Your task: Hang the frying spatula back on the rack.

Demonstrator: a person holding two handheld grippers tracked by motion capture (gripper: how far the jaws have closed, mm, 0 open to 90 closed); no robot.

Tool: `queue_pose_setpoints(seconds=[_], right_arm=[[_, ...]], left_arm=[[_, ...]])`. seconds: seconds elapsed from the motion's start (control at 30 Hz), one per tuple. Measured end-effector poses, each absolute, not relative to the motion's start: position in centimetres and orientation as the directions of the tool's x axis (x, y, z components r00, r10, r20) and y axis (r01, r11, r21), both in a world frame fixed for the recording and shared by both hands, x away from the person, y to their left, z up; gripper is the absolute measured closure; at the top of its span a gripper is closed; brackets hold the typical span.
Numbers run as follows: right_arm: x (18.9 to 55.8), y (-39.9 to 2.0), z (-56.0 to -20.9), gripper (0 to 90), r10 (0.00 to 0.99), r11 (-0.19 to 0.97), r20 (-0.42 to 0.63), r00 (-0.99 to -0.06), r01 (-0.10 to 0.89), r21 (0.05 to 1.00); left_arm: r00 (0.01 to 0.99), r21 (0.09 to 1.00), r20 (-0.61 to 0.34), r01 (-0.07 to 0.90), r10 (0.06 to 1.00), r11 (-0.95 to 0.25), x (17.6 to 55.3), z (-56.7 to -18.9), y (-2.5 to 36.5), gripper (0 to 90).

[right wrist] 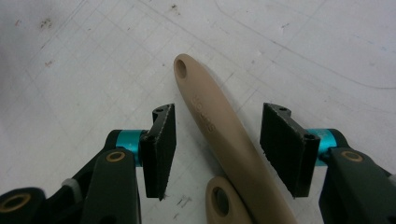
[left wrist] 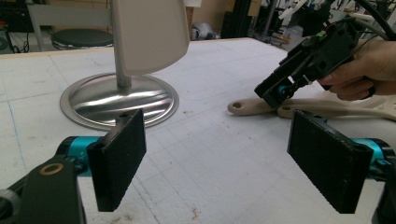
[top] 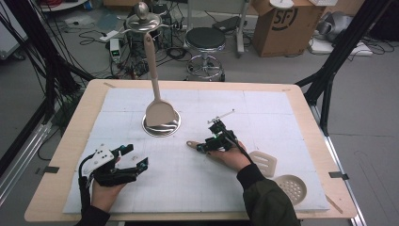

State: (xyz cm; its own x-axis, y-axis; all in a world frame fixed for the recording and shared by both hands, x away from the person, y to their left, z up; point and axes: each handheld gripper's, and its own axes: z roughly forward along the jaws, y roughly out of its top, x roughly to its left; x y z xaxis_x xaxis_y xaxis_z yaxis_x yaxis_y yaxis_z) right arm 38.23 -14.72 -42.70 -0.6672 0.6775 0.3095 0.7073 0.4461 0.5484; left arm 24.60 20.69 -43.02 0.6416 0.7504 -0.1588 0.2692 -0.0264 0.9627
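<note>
here, right hand-held gripper (right wrist: 212, 144) straddles beige handle (right wrist: 224, 135), jaws apart | left hand-held gripper (left wrist: 219, 158) apart | second handle (right wrist: 223, 200) seemingly beneath

Even, soft light falls from above; my grippers cast only faint shadows on the white mat (top: 197, 174). The steel base (left wrist: 119, 100) throws streaky glare. In my left gripper view the near pads (left wrist: 119, 156) blur and the background goes soft. My right gripper view is sharp on the handle (right wrist: 224, 135), dim low down.

Left gripper (top: 133, 157) low near table edge, jaws spread, right gripper (top: 201, 146) mid-table, jaws apart
</note>
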Motion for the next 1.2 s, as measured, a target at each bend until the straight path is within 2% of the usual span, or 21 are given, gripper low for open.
queue_pose_setpoints(seconds=[0.27,0.4,0.53,0.7,0.9,1.07,1.2], right_arm=[[38.1,-13.9,-43.2,45.9,0.657,0.497,0.267,-0.705,0.671,0.549],[37.6,-13.2,-43.3,47.2,0.641,0.572,0.162,-0.751,0.607,0.551],[37.4,-13.0,-43.3,49.7,0.625,0.605,0.12,-0.772,0.575,0.55],[36.8,-12.5,-43.4,50.7,0.577,0.681,0.009,-0.817,0.487,0.547],[36.9,-12.5,-43.4,52.8,0.548,0.699,-0.008,-0.837,0.453,0.554],[37.1,-12.6,-43.4,61.2,0.532,0.707,-0.01,-0.847,0.438,0.555],[37.2,-12.7,-43.4,62.3,0.503,0.725,-0.025,-0.864,0.406,0.557]], left_arm=[[0.642,0.964,-0.156,0.265,0.751,-0.026,24.6,-43.0,20.7,20.0],[0.643,0.963,-0.16,0.269,0.749,-0.025,24.6,-43.0,20.7,20.0],[0.643,0.963,-0.154,0.267,0.75,-0.031,24.6,-43.0,20.6,20.0],[0.643,0.963,-0.153,0.267,0.751,-0.033,24.6,-43.0,20.6,20.0],[0.642,0.963,-0.159,0.269,0.751,-0.026,24.6,-43.0,20.5,20.0],[0.641,0.963,-0.155,0.267,0.752,-0.029,24.6,-43.0,20.6,20.0],[0.641,0.963,-0.155,0.267,0.752,-0.028,24.6,-43.0,20.6,20.0]])
